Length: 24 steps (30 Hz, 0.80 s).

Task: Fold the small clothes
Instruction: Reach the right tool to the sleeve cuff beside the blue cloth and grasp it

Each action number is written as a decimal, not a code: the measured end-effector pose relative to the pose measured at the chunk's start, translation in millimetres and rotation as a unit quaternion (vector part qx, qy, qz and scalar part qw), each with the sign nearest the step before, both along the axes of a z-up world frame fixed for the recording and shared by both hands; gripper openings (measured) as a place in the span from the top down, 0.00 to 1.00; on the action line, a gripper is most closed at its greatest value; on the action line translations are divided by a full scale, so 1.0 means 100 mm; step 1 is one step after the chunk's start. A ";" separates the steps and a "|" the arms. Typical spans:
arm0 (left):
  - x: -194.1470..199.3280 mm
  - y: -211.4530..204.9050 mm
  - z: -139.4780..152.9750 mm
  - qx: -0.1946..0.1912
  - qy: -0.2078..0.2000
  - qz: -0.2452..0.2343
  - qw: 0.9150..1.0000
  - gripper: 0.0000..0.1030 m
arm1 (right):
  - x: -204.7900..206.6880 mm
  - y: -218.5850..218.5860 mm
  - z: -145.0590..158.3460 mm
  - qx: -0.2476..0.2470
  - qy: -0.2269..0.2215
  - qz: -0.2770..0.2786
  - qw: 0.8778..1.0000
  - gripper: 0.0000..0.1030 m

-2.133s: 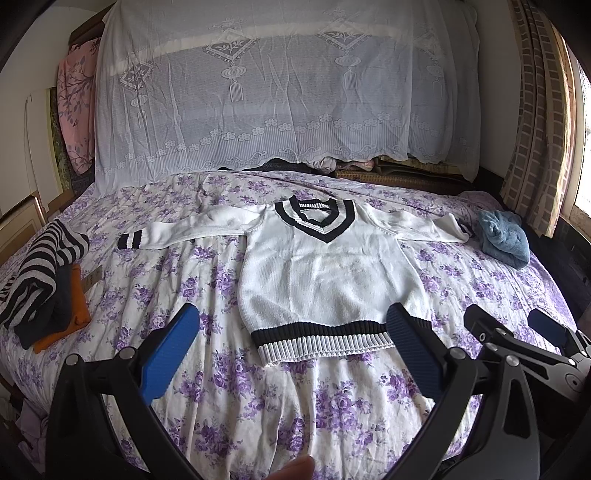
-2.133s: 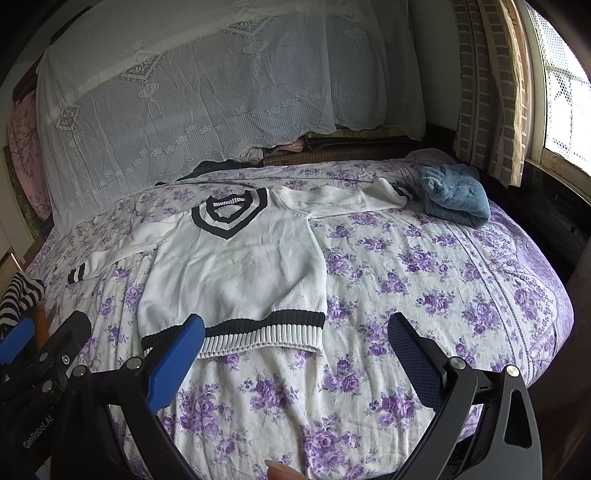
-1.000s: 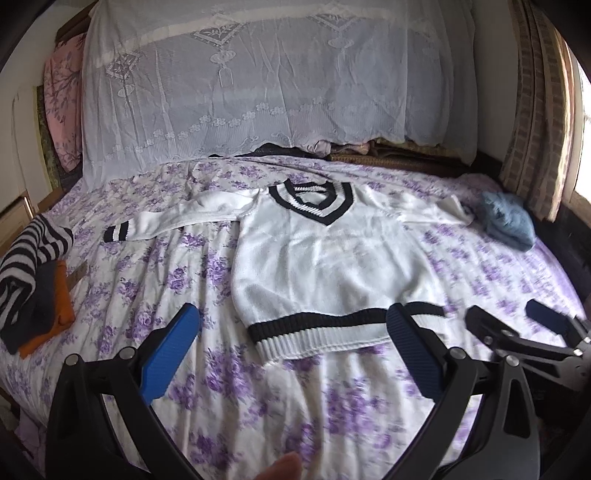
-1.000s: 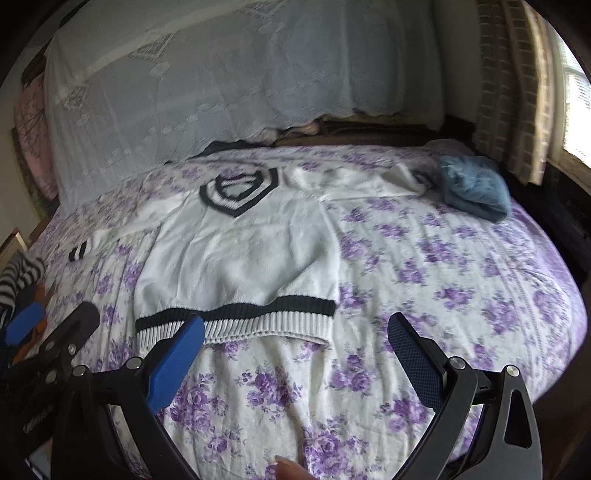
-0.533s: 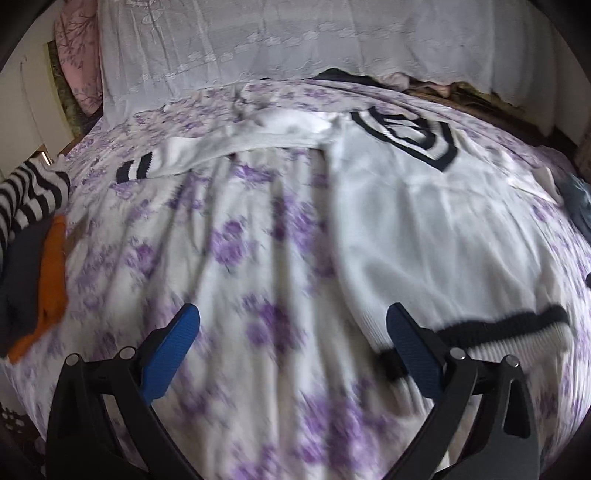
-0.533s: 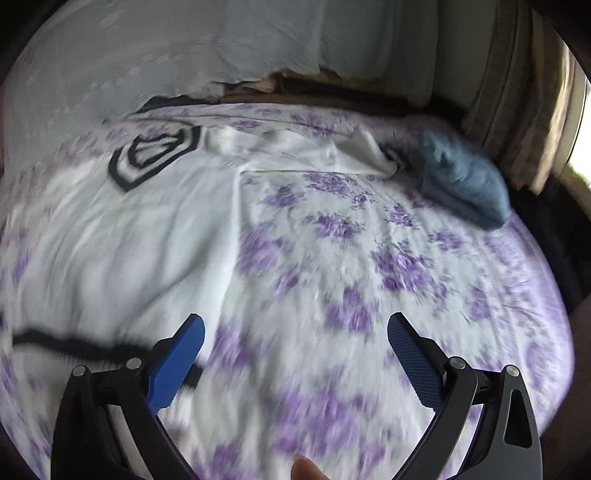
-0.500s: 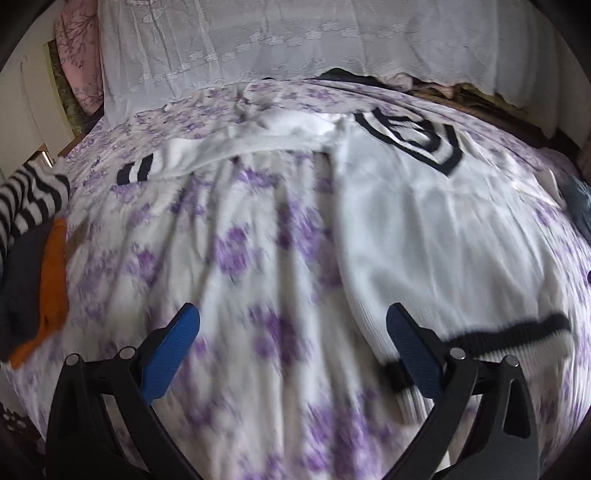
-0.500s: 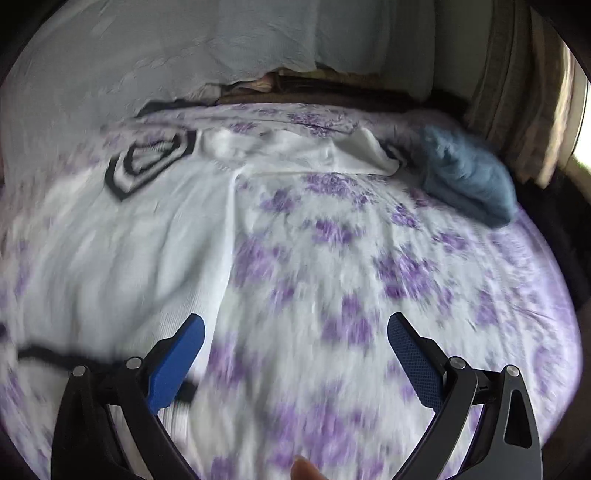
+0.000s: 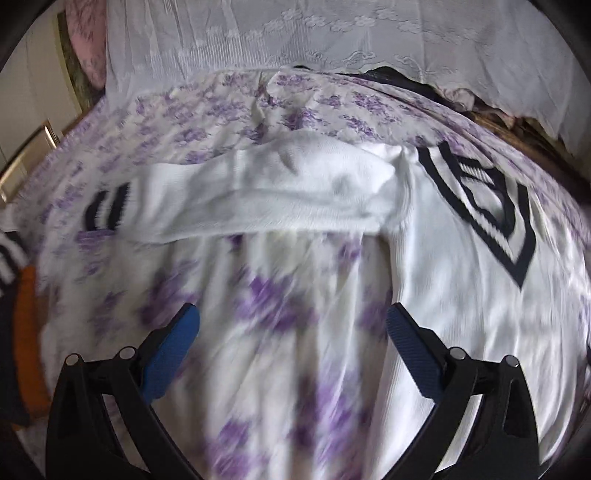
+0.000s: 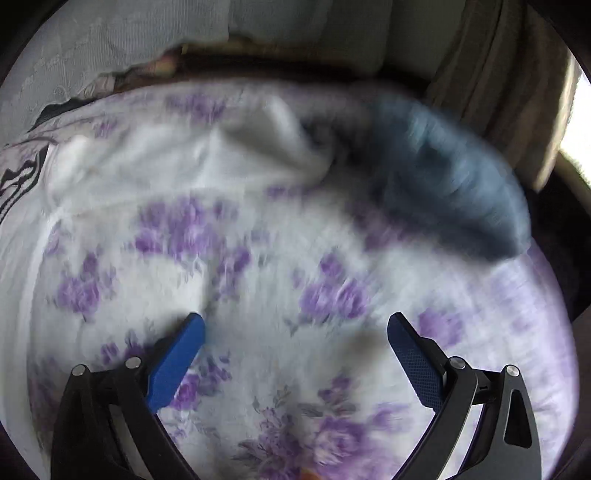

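A white knit sweater (image 9: 461,266) with a black-striped V neck lies flat on the flowered bedspread (image 9: 280,317). Its left sleeve (image 9: 258,192), ending in a black-striped cuff (image 9: 105,206), stretches leftward ahead of my left gripper (image 9: 291,332), which is open and empty just above the bedspread. In the right wrist view, blurred by motion, the sweater's right sleeve (image 10: 236,158) runs across the upper middle. My right gripper (image 10: 295,332) hovers open and empty over the bedspread (image 10: 332,295), short of that sleeve.
A grey-blue bundle of cloth (image 10: 450,184) lies right beside the end of the right sleeve. Striped, dark and orange folded clothes (image 9: 26,332) sit at the bed's left edge. A white lace cover (image 9: 295,33) drapes the headboard. Curtains (image 10: 498,85) hang at right.
Both grippers have moved forward over the bed and apart, the left toward the left sleeve, the right toward the right sleeve. Both stayed open. The sweater has not moved.
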State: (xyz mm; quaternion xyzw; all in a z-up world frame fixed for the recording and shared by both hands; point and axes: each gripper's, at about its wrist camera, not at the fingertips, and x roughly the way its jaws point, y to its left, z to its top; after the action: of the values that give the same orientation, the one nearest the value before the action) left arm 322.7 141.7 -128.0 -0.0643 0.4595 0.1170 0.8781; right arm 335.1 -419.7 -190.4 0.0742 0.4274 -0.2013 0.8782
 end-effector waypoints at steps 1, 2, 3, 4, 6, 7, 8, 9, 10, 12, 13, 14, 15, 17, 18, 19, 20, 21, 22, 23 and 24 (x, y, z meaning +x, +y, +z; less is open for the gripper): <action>0.08 -0.02 -0.03 0.001 0.002 0.002 1.000 0.04 | -0.04 -0.11 -0.01 0.041 -0.013 -0.003 0.999 0.03; 0.16 -0.03 -0.07 0.005 0.002 0.004 1.000 0.04 | -0.08 -0.18 -0.02 0.064 -0.028 0.002 0.998 0.03; 0.23 -0.05 -0.13 0.011 0.001 0.006 1.000 0.04 | -0.11 -0.20 0.00 0.073 -0.032 0.009 0.997 0.03; 0.30 -0.06 -0.23 0.021 0.002 0.007 1.000 0.04 | -0.12 -0.22 0.01 0.078 -0.032 0.021 0.996 0.03; 0.37 -0.06 -0.46 0.037 0.015 0.010 0.999 0.04 | -0.14 -0.31 0.10 0.106 -0.056 0.038 0.992 0.03; 0.38 -0.06 -0.52 0.047 0.015 0.009 0.999 0.04 | -0.17 -0.37 0.16 0.130 -0.083 0.042 0.987 0.03; 0.37 -0.08 -0.53 0.059 0.008 0.009 0.998 0.04 | -0.18 -0.43 0.20 0.153 -0.102 0.034 0.982 0.03; 0.36 -0.11 -0.50 0.069 0.003 0.008 0.998 0.04 | -0.14 -0.52 0.23 0.188 -0.121 0.023 0.974 0.03; 0.35 -0.15 -0.49 0.077 -0.002 0.004 0.997 0.04 | -0.07 -0.61 0.23 0.226 -0.135 0.016 0.965 0.03; 0.36 -0.19 -0.52 0.093 -0.001 0.004 0.996 0.04 | 0.09 -0.77 0.17 0.297 -0.157 -0.005 0.942 0.11; 0.37 -0.19 -0.52 0.094 -0.001 0.005 0.996 0.04 | 0.17 -0.83 0.12 0.321 -0.164 -0.021 0.933 0.14; 0.39 -0.18 -0.52 0.092 -0.001 0.005 0.996 0.04 | 0.20 -0.87 0.08 0.339 -0.170 -0.035 0.924 0.21; 0.39 -0.18 -0.53 0.089 -0.001 0.006 0.996 0.04 | 0.27 -0.91 0.04 0.354 -0.177 -0.046 0.917 0.27; 0.40 -0.18 -0.53 0.090 -0.002 0.008 0.996 0.04 | 0.35 -0.95 0.03 0.359 -0.194 -0.063 0.911 0.34; 0.39 -0.18 -0.52 0.092 -0.002 0.009 0.996 0.04 | 0.40 -0.97 0.03 0.362 -0.202 -0.069 0.908 0.38; 0.40 -0.19 -0.53 0.096 -0.002 0.009 0.995 0.04 | 0.44 -1.00 0.03 0.366 -0.207 -0.077 0.904 0.40; 0.37 -0.20 -0.53 0.098 -0.003 0.010 0.995 0.04 | 0.50 -1.05 0.02 0.371 -0.214 -0.092 0.899 0.45; 0.37 -0.21 -0.53 0.100 -0.003 0.010 0.995 0.04 | 0.52 -1.08 0.00 0.374 -0.222 -0.103 0.894 0.50; 0.37 -0.20 -0.54 0.099 -0.003 0.010 0.995 0.04 | 0.56 -1.12 -0.02 0.376 -0.227 -0.115 0.891 0.52; 0.37 -0.20 -0.54 0.098 -0.004 0.010 0.995 0.04 | 0.61 -1.15 -0.04 0.375 -0.231 -0.127 0.889 0.53; 0.37 -0.21 -0.54 0.097 -0.004 0.010 0.995 0.04 | 0.68 -1.19 -0.06 0.370 -0.238 -0.140 0.887 0.56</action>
State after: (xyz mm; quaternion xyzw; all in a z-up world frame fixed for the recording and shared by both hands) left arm 359.6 121.2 -181.9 0.0164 0.4421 0.1694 0.8807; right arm 403.2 -539.0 -196.0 0.4981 0.2342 -0.1256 0.8254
